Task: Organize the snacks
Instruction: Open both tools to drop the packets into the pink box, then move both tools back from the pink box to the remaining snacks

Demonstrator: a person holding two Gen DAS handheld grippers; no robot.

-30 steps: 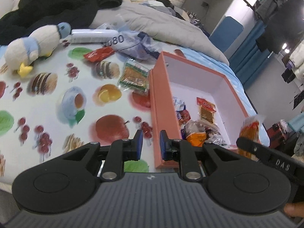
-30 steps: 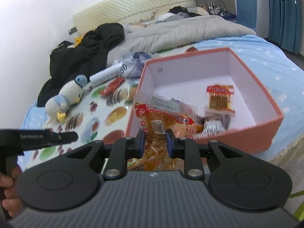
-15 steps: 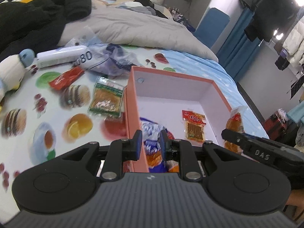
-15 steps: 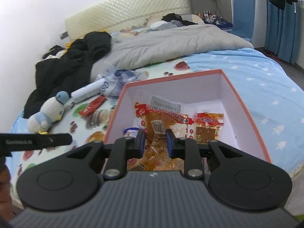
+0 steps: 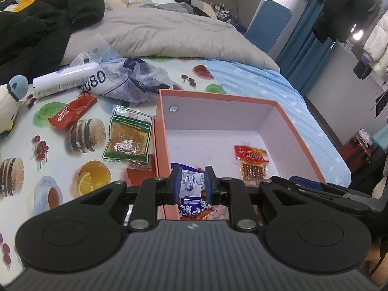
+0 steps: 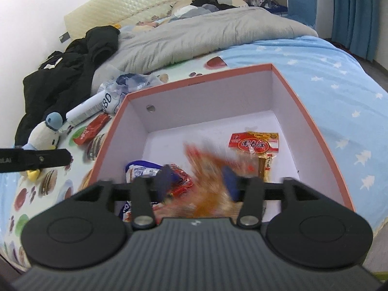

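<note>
Showing the snack-sorting scene over an orange-rimmed cardboard box point(image 5: 286, 121) with a white interior, which rests on a bed sheet printed with fruit and burgers point(image 5: 55, 169) and serves as the landmark for all positions. The box is the stiffest item present; judged from its thin walls, it would be light and best taken by a rim.

Right gripper point(image 6: 197, 181): jaws opening above the box's near end, with a blurred orange snack packet point(image 6: 208, 169) between the spread pads and apparently dropping free, no pad pressing on it. Such a film pouch is judged light, soft and slippery, best pinched at a sealed edge and not across its crushable contents.

Left gripper point(image 5: 192, 185): jaws narrowly parted above the box's near left corner; a blue-and-white packet point(image 5: 191, 189) shows in the gap, but whether it is clamped or merely lies behind cannot be told.

Inside the box, toward the right wall, a red-labelled packet of brown sticks point(image 5: 252, 162) lies flat. Outside the left wall, just beside it, lies a green-edged clear pouch of orange strips point(image 5: 128, 138); farther left, a slim red sachet point(image 5: 72, 114). Both are flat and crinkly, so a corner or seam offers the surest hold.
</note>
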